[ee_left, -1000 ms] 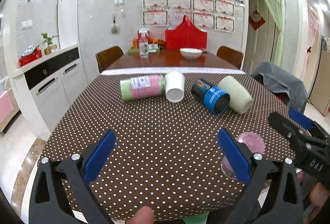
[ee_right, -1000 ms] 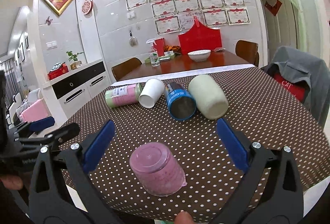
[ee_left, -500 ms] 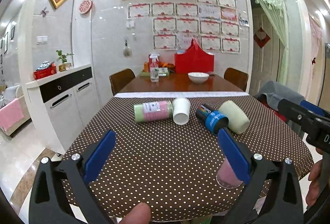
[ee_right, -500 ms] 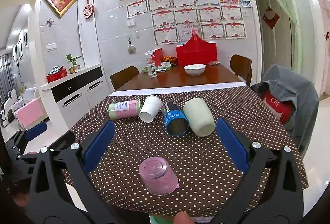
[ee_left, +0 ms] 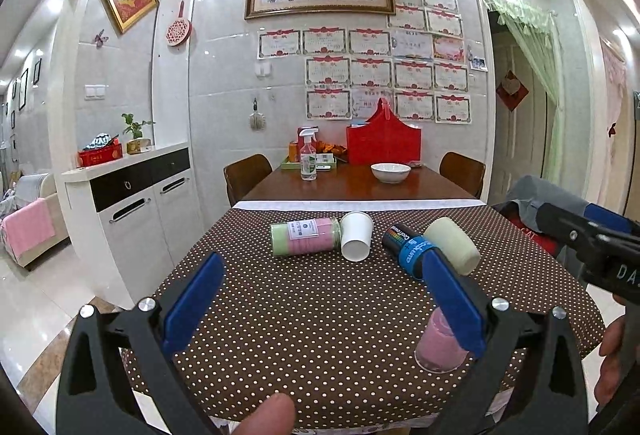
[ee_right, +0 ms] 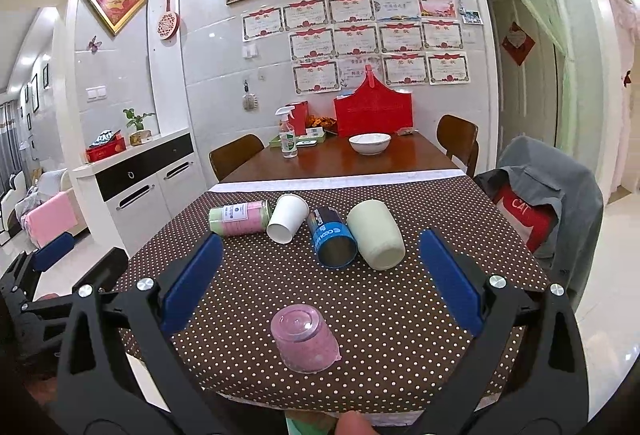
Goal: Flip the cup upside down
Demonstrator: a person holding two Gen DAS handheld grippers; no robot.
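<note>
A pink cup (ee_right: pixel 305 343) stands upside down near the front edge of the brown dotted tablecloth (ee_right: pixel 400 299). In the left wrist view the pink cup (ee_left: pixel 438 345) is partly hidden behind my left gripper's right finger. My right gripper (ee_right: pixel 320 279) is open and empty, held back from the cup and above the table's front edge. My left gripper (ee_left: pixel 320 299) is open and empty, to the left of the cup. Farther back lie a pink-green cup (ee_right: pixel 240 217), a white paper cup (ee_right: pixel 287 217), a blue can (ee_right: pixel 332 238) and a cream cup (ee_right: pixel 376 235), all on their sides.
The right gripper shows at the right edge of the left wrist view (ee_left: pixel 592 243). A chair with a grey jacket (ee_right: pixel 548 203) stands right of the table. A white cabinet (ee_right: pixel 140 179) stands left. Beyond is a wooden table with a white bowl (ee_right: pixel 370 143) and a spray bottle (ee_right: pixel 288 139).
Both grippers have pulled back and up from the table, so the cups look smaller and farther away. The pink cup stays upside down in place. Both grippers stay open.
</note>
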